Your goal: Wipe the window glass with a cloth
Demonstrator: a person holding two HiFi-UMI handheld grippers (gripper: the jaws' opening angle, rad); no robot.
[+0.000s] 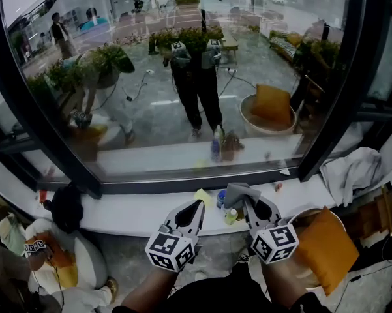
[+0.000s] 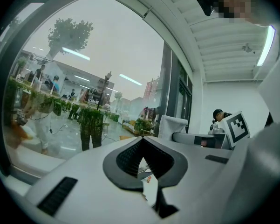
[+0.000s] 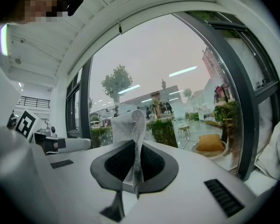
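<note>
Print on the two small bottles [image 1: 226,207] on the white sill [image 1: 130,212] is too small to read; the only clear marks are black-and-white squares on the gripper cubes. Left gripper [image 1: 199,203] [image 2: 140,139] at 6 o'clock: jaws pressed together at the tips, nothing between them. Right gripper [image 1: 248,199] [image 3: 133,143] at 5 o'clock: jaws pinching a grey mesh cloth [image 1: 237,190] [image 3: 129,124], which sticks up past the tips. Cloth sits over the sill by the bottles, just under the window glass [image 1: 182,77]; contact with the pane can't be told. Round white tub [image 1: 304,212] at 4 o'clock holds an orange cushion [image 1: 327,248].
</note>
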